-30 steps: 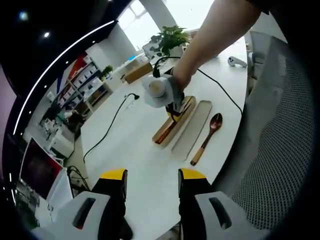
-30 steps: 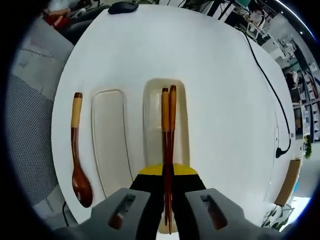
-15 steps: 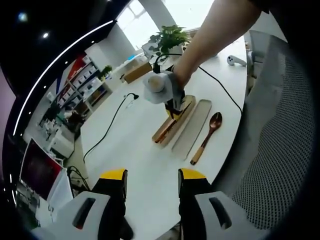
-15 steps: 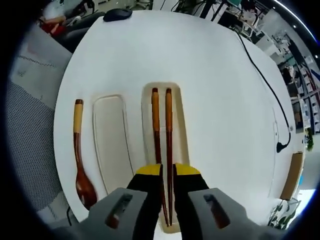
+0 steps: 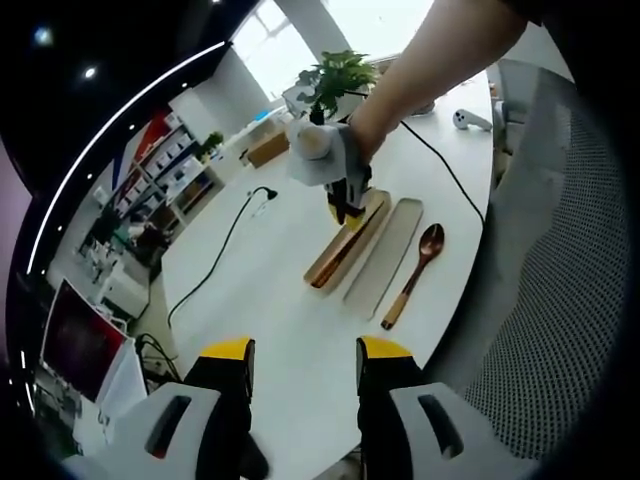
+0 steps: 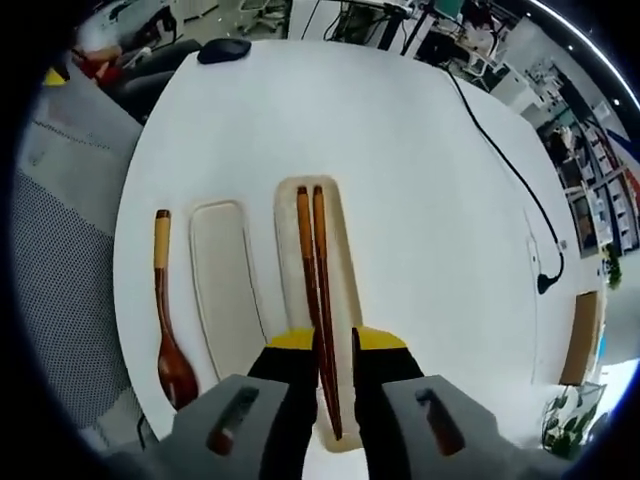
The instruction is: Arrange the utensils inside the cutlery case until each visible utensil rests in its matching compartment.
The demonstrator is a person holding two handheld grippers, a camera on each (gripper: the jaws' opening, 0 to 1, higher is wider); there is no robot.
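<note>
Chopsticks (image 6: 318, 290) lie in the case (image 6: 344, 300) (no legible writing).

In the right gripper view, the near ends of the two dark wooden chopsticks (image 6: 317, 290) and the near end of the cream oblong case tray (image 6: 345, 290) are hidden behind the right hand-held gripper (image 6: 330, 345). The black object (image 6: 224, 50) at the worktop's far edge is too small to identify.

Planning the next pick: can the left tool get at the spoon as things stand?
Probably yes. The spoon lies bare on the table, beside the empty tray, with nothing on it. The left tool is open and empty, with clear table ahead. The right tool hangs over the chopsticks, apart from the spoon.
</note>
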